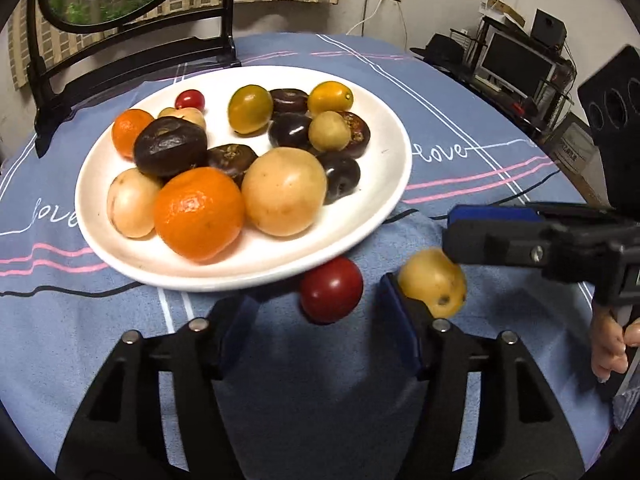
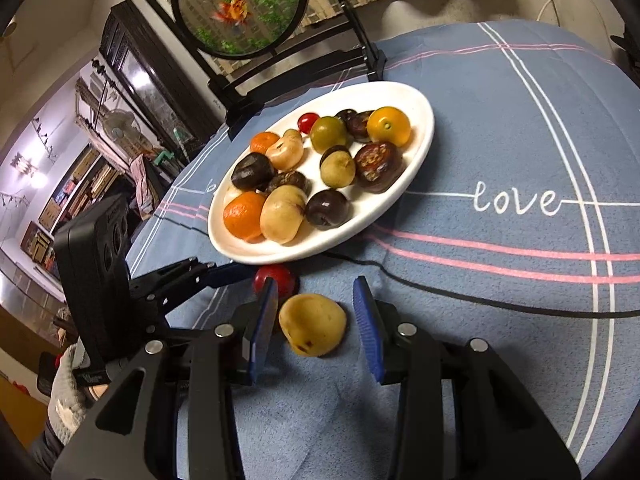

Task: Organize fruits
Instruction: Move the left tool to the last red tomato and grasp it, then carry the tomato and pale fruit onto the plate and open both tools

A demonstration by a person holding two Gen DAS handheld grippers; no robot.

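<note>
A white plate (image 1: pixel 360 224) (image 2: pixel 424 152) on the blue cloth holds several fruits: oranges, pale yellow fruits, dark purple ones, green-yellow ones and a small red tomato. A red tomato (image 1: pixel 331 290) (image 2: pixel 280 278) lies on the cloth just off the plate's near rim, between the open fingers of my left gripper (image 1: pixel 316 320). A pale yellow fruit (image 1: pixel 433 282) (image 2: pixel 313 325) lies beside it on the cloth. My right gripper (image 2: pixel 316 322) is open around that yellow fruit, with gaps to both pads. In the left wrist view the right gripper's finger (image 1: pixel 496 236) reaches in from the right, above the fruit.
A round fish-picture screen on a black stand (image 1: pixel 132 52) (image 2: pixel 240 8) stands behind the plate. The blue cloth with "love" lettering (image 2: pixel 516 200) covers the round table. Shelves and a monitor (image 1: pixel 516 64) stand beyond the right edge.
</note>
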